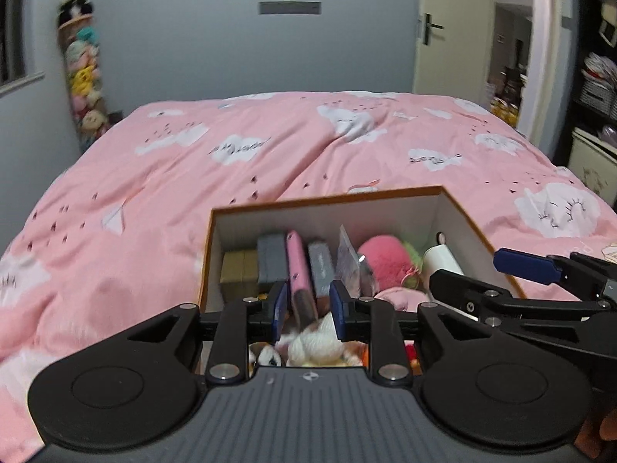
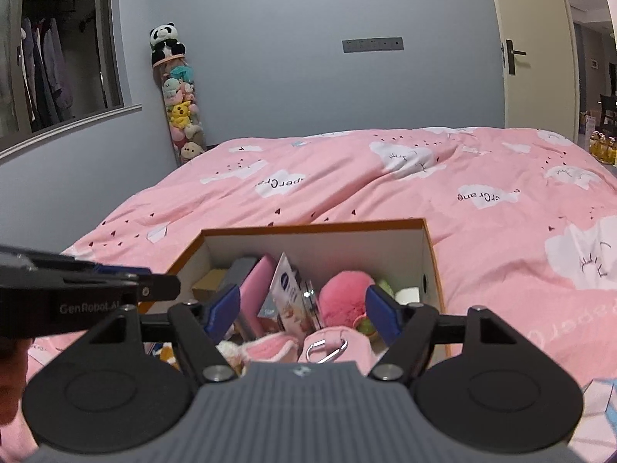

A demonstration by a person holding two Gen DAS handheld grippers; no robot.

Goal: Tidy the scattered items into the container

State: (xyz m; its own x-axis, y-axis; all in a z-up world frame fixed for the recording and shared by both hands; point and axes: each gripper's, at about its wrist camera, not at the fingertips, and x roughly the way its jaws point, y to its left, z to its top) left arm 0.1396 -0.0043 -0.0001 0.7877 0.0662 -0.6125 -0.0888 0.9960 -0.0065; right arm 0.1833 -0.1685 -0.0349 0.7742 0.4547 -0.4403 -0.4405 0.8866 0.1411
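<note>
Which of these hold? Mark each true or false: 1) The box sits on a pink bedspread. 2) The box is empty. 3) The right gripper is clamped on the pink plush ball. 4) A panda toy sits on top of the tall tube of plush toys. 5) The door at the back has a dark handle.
1) True: the box rests on the pink bedspread.
2) False: it holds many items, among them a pink plush ball and a pink flat case.
3) False: the right gripper is open, nothing between its pads.
4) True: the panda toy tops the tube.
5) True: the door has a dark handle.
</note>
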